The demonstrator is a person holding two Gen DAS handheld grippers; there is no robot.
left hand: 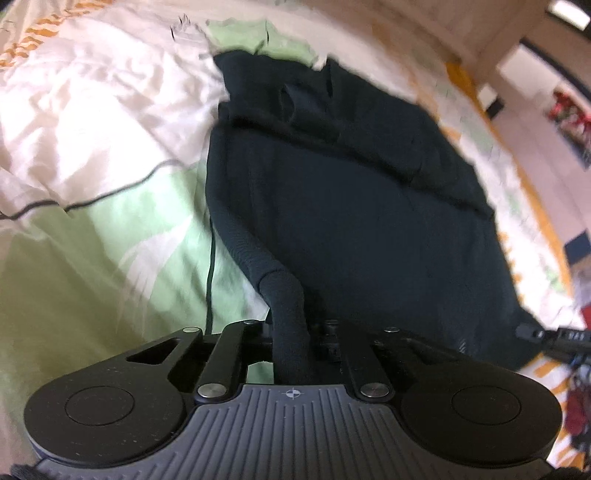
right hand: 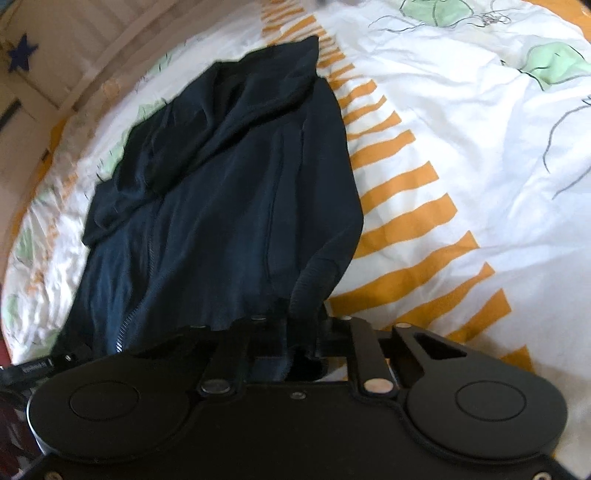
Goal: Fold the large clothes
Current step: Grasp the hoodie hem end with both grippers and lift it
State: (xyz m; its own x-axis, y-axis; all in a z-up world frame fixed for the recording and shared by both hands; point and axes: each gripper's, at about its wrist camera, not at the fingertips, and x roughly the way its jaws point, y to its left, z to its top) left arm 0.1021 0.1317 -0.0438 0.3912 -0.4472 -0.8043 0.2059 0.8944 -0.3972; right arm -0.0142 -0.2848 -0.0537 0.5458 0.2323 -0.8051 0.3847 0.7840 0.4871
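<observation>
Two grippers clamping a dark zip-up jacket (left hand: pixel 362 192) on a bed

The left gripper (left hand: pixel 290 332) and right gripper (right hand: pixel 301 332) are each pinching its ribbed hem, jaws closed; the jacket is lying across the patterned duvet (right hand: pixel 461 147).

free: duvet (right hand: pixel 461 147) right of jacket (right hand: pixel 221 184) | obstacle: wall (left hand: pixel 461 22) behind

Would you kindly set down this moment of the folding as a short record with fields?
garment: dark zip-up jacket, lying lengthwise on the bed, hood end away from the grippers
surface: white bedcover with orange stripes and green leaf shapes
left gripper: shut on the ribbed hem at one near corner
right gripper: shut on the ribbed hem at the other near corner
zipper: runs down the front, near end visible beside the right gripper
fold stage: near edge gripped at both corners, not yet folded over
</observation>
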